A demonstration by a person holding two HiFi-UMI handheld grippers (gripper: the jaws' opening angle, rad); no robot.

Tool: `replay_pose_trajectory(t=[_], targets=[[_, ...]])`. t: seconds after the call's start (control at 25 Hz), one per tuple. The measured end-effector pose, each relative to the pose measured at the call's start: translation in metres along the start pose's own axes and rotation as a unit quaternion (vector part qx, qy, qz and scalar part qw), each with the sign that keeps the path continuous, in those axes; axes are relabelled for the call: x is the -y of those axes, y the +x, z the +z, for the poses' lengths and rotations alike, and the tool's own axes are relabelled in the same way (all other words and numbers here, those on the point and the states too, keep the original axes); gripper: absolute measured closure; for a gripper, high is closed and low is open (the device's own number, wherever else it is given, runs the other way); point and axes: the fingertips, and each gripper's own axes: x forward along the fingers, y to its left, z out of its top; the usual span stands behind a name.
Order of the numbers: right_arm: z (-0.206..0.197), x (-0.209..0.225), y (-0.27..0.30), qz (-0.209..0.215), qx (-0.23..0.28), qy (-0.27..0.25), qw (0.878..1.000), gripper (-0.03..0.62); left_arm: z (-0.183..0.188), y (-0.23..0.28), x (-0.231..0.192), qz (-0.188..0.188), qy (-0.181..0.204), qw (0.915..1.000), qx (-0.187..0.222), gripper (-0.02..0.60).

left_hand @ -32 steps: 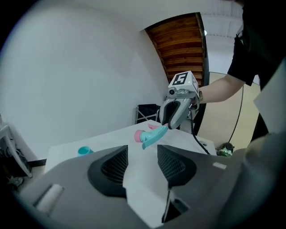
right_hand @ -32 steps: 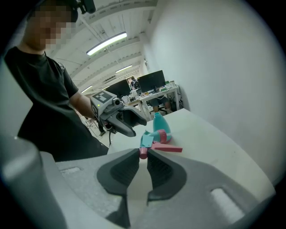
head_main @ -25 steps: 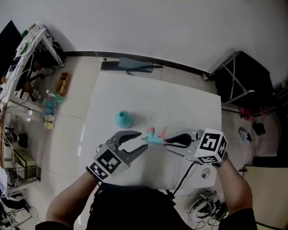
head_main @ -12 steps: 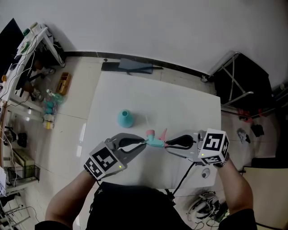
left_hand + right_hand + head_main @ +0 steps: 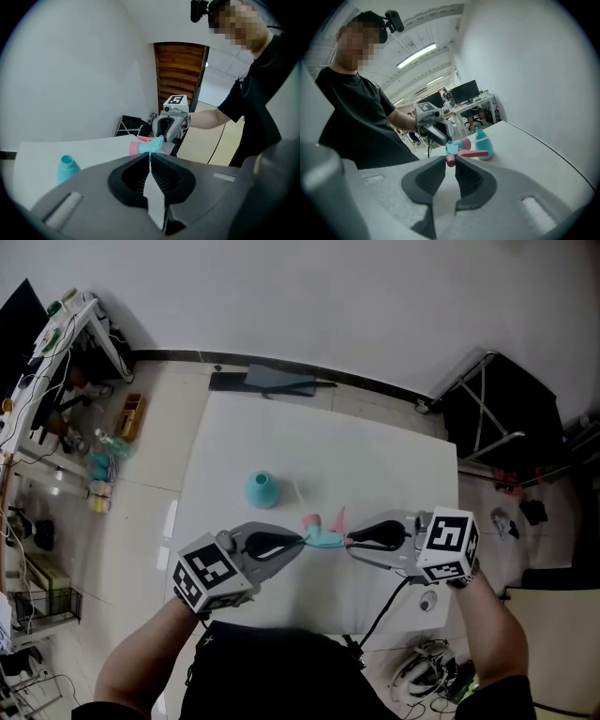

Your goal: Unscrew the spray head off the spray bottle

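Note:
The teal spray head (image 5: 323, 535) with its pink nozzle and trigger hangs above the white table (image 5: 375, 465), detached from the bottle. My left gripper (image 5: 302, 540) is shut on its thin teal edge, its jaws having just been closing onto it. In the left gripper view the spray head (image 5: 146, 146) sits right at the closed tips of the left gripper (image 5: 150, 154). My right gripper (image 5: 349, 540) is shut on the pink end (image 5: 450, 161) from the other side. The teal bottle (image 5: 262, 488) stands upright with an open neck, beyond the left gripper.
A thin clear dip tube (image 5: 296, 491) points from the head towards the bottle. A black folding stand (image 5: 506, 409) is off the table's right side and a cluttered rack (image 5: 56, 352) off its left. A cable (image 5: 384, 610) hangs from the right gripper.
The left gripper's jaws went from apart to closed on the spray head, and its marker cube rolled. The right gripper kept its hold and place.

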Motion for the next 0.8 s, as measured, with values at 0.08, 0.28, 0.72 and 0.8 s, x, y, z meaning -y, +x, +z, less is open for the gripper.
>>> replay_pose_trajectory(t=[0.08,0.28,0.72,0.8], targets=[[0.003,0.001,-0.002,-0.002,0.008,0.005,1.0,0.539,0.0,0.0,0.002,-0.008,-0.017,0.9998,0.005,0.554],[0.01,0.004,-0.005,-0.017,0.019,0.002,1.0,0.533,0.005,-0.001,0.004,-0.026,-0.043,0.9984,0.027,0.557],[0.027,0.002,-0.007,-0.175,-0.083,-0.222,0.956,0.336,0.01,0.001,-0.003,-0.046,-0.093,0.9937,0.044,0.557],[0.035,-0.008,0.0,-0.201,-0.105,-0.3,0.927,0.336,0.011,0.002,-0.005,-0.051,-0.106,0.992,0.047,0.557]])
